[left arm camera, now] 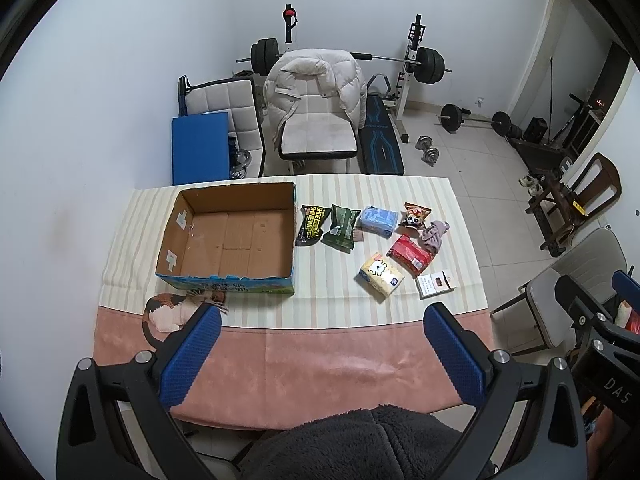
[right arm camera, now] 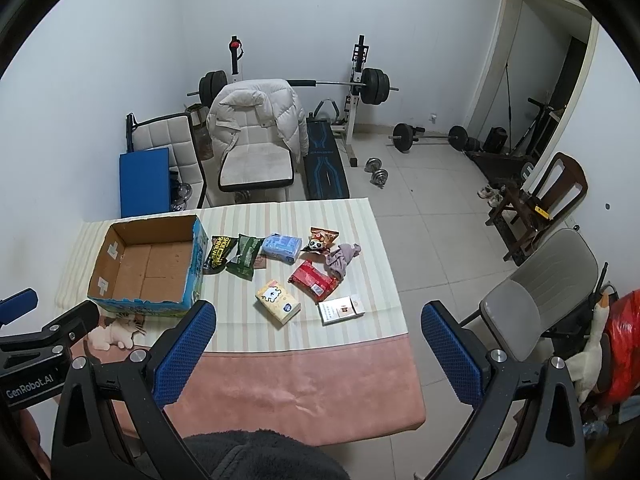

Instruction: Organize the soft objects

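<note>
An open, empty cardboard box (left arm camera: 232, 236) stands at the table's left; it also shows in the right wrist view (right arm camera: 148, 268). Right of it lie soft packs: a black wipes pack (left arm camera: 311, 225), a green pack (left arm camera: 339, 226), a blue tissue pack (left arm camera: 378, 220), a red pack (left arm camera: 411, 258), a yellow tissue pack (left arm camera: 381, 276), a snack bag (left arm camera: 416, 214), a grey cloth (left arm camera: 434, 234) and a white carton (left arm camera: 434, 285). A plush cat (left arm camera: 172, 310) lies in front of the box. My left gripper (left arm camera: 322, 320) and right gripper (right arm camera: 318, 316) are both open and empty, above the near table edge.
The table has a striped cloth (left arm camera: 280, 308) over a pink one (left arm camera: 320, 368). Behind stand a chair with a white jacket (left arm camera: 316, 96), a weight bench (left arm camera: 380, 136) and barbells. A grey chair (right arm camera: 536, 296) stands to the right of the table.
</note>
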The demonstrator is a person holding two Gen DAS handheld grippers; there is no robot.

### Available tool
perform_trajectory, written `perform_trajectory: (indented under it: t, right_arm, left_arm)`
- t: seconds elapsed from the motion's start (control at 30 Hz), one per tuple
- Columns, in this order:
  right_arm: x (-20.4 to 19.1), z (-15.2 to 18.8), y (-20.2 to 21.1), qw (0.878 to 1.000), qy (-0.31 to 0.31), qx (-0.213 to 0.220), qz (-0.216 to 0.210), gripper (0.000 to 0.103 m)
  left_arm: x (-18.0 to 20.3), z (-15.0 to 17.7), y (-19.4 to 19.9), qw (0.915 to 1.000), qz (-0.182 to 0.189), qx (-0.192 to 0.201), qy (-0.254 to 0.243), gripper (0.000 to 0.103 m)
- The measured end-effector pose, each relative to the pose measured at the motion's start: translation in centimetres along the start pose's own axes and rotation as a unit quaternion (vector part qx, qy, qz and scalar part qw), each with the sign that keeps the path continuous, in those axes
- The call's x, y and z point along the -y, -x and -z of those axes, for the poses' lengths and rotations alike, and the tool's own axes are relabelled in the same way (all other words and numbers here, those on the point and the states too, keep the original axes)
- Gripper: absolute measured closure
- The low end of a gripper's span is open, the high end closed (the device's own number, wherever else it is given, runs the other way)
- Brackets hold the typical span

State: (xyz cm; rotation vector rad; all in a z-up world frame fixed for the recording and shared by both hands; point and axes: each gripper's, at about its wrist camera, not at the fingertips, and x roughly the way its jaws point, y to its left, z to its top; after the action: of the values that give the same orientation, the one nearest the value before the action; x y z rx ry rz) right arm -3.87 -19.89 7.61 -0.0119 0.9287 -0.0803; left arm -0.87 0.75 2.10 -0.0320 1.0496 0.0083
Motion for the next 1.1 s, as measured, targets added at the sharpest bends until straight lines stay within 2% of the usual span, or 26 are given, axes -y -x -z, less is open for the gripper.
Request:
perform_trajectory:
  t: [0.57, 1.1]
  right_arm:
    - [-0.2, -0.3, -0.1, 1.0, -0.002, 0.005, 0.003, 0.0]
    - [0.7, 0.1, -1.6, 1.0, -0.008, -0.004, -0.007, 0.0]
  left_arm:
    - [0.7, 0.0, 0.0, 1.0, 0.002, 0.003, -0.004, 0.0]
    - [1.4, -0.1, -0.7, 0.9999, 0.006, -0.01, -0.003, 0.0]
